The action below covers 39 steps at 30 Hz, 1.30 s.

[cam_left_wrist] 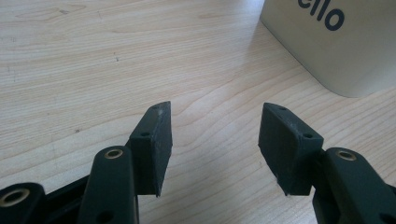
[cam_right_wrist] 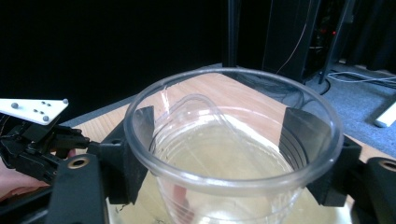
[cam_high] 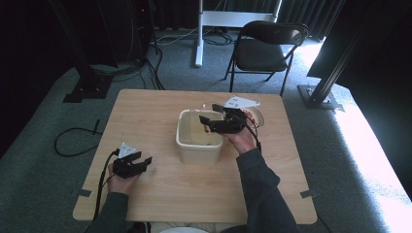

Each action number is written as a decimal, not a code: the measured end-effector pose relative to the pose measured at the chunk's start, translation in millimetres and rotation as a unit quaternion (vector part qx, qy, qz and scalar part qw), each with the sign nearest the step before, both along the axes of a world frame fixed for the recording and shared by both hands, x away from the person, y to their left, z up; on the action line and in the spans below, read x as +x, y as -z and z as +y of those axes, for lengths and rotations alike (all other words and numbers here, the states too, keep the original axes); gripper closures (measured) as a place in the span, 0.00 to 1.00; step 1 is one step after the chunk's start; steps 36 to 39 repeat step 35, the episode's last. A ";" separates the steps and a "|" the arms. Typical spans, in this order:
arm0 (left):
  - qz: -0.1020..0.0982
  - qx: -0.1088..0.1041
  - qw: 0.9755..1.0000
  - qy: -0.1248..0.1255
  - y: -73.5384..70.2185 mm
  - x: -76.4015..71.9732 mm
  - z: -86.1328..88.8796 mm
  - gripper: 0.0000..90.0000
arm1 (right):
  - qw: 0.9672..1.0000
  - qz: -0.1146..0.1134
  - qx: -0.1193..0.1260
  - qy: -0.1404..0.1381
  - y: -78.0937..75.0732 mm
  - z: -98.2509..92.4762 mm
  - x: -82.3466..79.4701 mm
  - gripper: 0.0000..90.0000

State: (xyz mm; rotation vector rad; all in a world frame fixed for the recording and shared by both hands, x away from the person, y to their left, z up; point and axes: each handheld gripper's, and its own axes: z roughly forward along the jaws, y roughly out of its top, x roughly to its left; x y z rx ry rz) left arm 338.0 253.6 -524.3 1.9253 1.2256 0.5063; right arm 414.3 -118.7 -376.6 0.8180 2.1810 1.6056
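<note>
Right gripper (cam_right_wrist: pixel 219 154) jaws flank a clear plastic cup (cam_right_wrist: pixel 231 149) over the cream tub (cam_high: pixel 200 137) at tabletop centre, whether the pads press it I can't tell; left gripper (cam_left_wrist: pixel 212 149) wide open, empty, near the front-left corner.

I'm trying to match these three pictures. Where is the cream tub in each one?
High view: the cream tub stands mid-picture, just ahead of the person's right hand.
Left gripper view: the tub fills the top right corner, with dark lettering on its side.
Right gripper view: the tub peeks out along the bottom edge, under the clear cup.
Shared landmark: the wooden table.
</note>
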 end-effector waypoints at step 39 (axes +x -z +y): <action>0.005 0.002 1.000 0.000 1.0 0.0 -0.3 0.50 | 0.994 0.001 -0.060 0.087 66.8 -77.5 -62.3 0.19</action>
